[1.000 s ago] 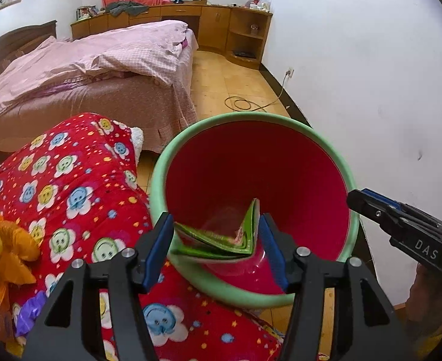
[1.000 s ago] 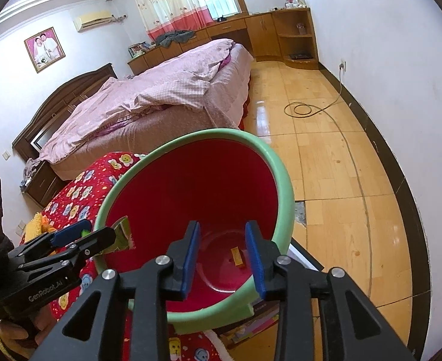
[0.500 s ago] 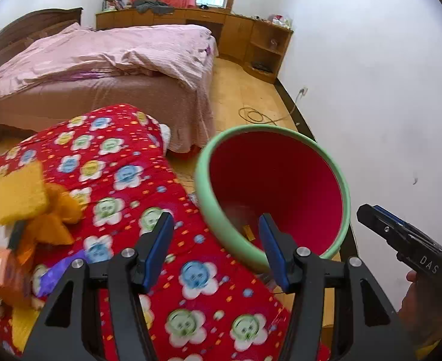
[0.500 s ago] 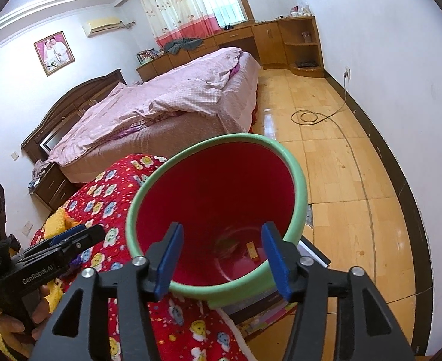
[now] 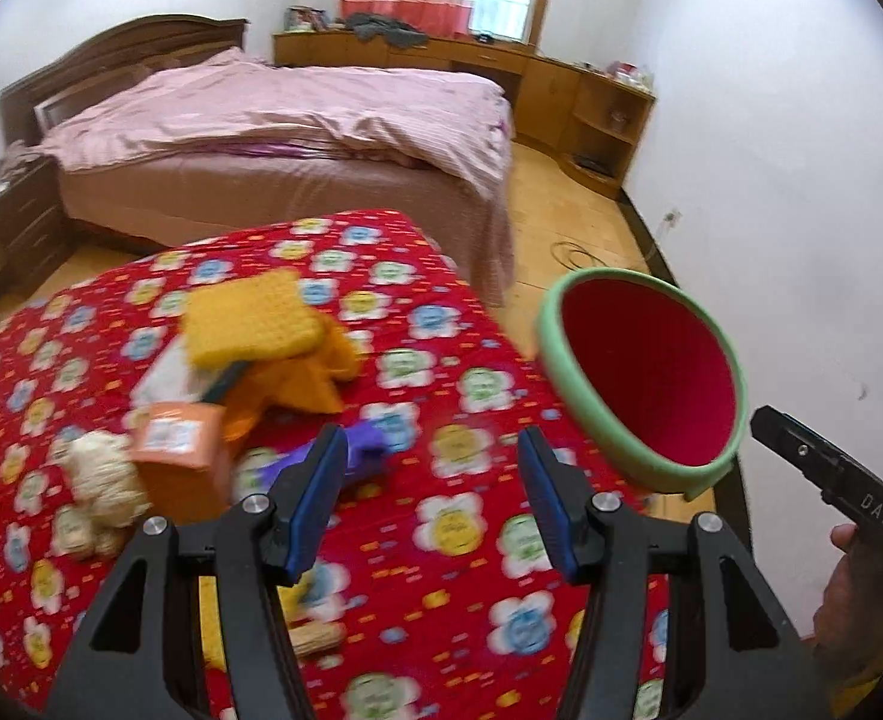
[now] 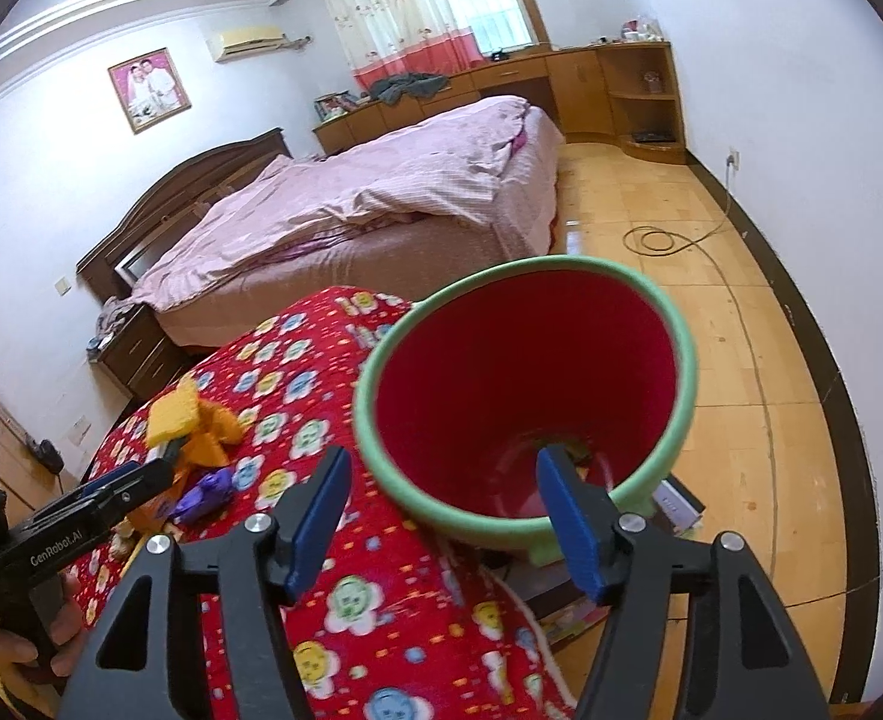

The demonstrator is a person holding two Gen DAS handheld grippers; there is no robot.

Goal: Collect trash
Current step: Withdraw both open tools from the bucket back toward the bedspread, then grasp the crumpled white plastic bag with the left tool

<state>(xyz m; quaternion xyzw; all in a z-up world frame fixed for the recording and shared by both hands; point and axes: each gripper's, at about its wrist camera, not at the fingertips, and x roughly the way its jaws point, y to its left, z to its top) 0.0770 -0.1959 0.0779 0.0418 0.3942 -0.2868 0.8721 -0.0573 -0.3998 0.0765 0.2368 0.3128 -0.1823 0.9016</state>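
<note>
- Left tool (image 5: 429,501) hung wide open and empty above the red flower-print worktop (image 5: 459,546), blue pads aimed down at the clutter
- Right tool (image 6: 441,519) was spread just as wide with nothing in it, looking into the green-rimmed red bin (image 6: 525,396) standing off the worktop's edge
- Trash sat in a loose heap to the left: orange carton (image 5: 174,450), purple wrapper (image 5: 360,459), yellow sponge (image 5: 249,318), a pale crumpled wad (image 5: 102,483)
- Judged step: reaching for the next piece, the purple wrapper lying closest to the pads
- To do it well: line both pads astride the wrapper, drop low, pinch it alone and clear of the carton, then swing right over the bin's rim before letting go
</note>
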